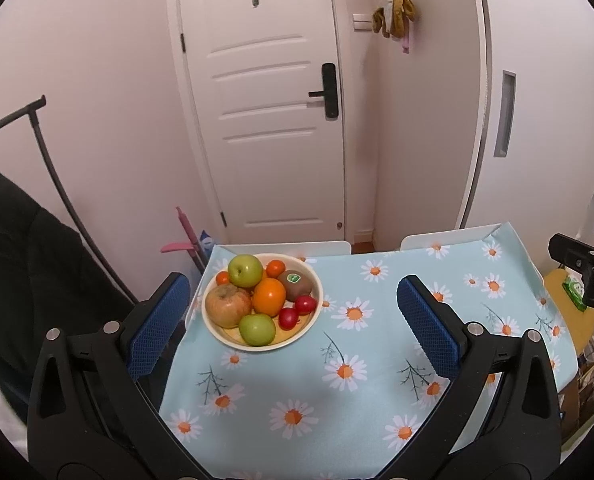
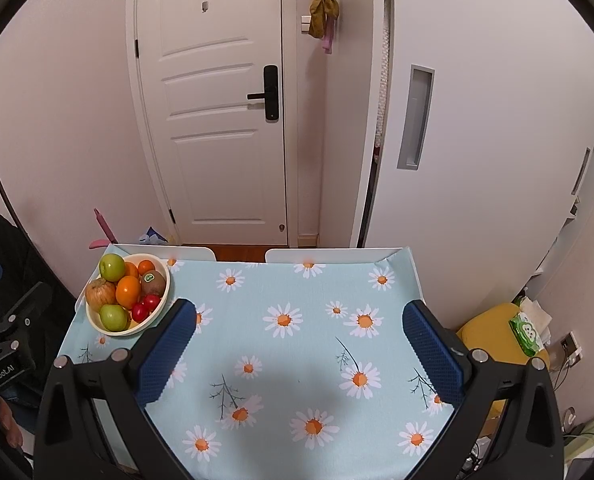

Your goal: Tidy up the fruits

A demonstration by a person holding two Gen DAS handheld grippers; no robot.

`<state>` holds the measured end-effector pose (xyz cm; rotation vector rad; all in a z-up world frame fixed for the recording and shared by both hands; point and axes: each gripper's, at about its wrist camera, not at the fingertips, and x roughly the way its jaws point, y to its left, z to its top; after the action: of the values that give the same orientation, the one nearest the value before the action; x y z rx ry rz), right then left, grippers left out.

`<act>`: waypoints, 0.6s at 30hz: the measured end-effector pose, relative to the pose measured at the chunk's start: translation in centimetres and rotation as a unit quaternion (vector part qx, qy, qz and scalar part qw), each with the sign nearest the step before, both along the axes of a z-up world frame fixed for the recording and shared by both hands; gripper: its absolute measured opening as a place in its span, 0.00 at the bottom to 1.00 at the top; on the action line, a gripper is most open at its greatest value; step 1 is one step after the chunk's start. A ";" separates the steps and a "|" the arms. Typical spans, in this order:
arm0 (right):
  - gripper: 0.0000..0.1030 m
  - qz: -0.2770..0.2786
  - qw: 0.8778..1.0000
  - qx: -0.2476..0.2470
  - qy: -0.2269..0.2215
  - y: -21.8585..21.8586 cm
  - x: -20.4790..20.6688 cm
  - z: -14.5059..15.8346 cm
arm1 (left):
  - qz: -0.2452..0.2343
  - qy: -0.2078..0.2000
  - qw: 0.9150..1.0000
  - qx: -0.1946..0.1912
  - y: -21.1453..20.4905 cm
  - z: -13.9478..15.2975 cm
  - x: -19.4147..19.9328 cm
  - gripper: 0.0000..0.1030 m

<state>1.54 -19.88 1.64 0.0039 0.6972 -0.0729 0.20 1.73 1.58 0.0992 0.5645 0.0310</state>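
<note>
While both the left gripper (image 1: pixel 293 320) and right gripper (image 2: pixel 299 344) hang spread wide and empty, the heaped fruit bowl (image 1: pixel 313 318) sits far-left near the table edge — a careless nudge could spill the cherry tomatoes (image 1: pixel 297 311).

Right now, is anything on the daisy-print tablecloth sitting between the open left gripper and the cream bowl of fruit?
Nothing visible does. The left gripper is open, and only bare daisy-print tablecloth lies before the cream bowl of fruit, which rests toward the table's far left corner.
</note>
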 end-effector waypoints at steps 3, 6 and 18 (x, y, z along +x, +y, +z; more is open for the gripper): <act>1.00 0.000 1.000 -0.001 -0.001 0.0 0.1 0.0 | 0.003 0.000 1.000 -0.004 0.1 0.0 0.0 1.00; 1.00 0.000 1.000 0.000 -0.001 0.0 0.1 0.0 | 0.005 -0.001 1.000 -0.007 0.3 0.0 0.1 1.00; 1.00 0.001 1.000 0.002 -0.003 0.5 0.2 0.0 | 0.008 -0.002 1.000 -0.011 0.9 -0.1 0.0 1.00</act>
<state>1.79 -19.35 1.66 0.0062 0.6904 -0.0695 0.22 2.60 1.53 0.0725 0.5613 0.0411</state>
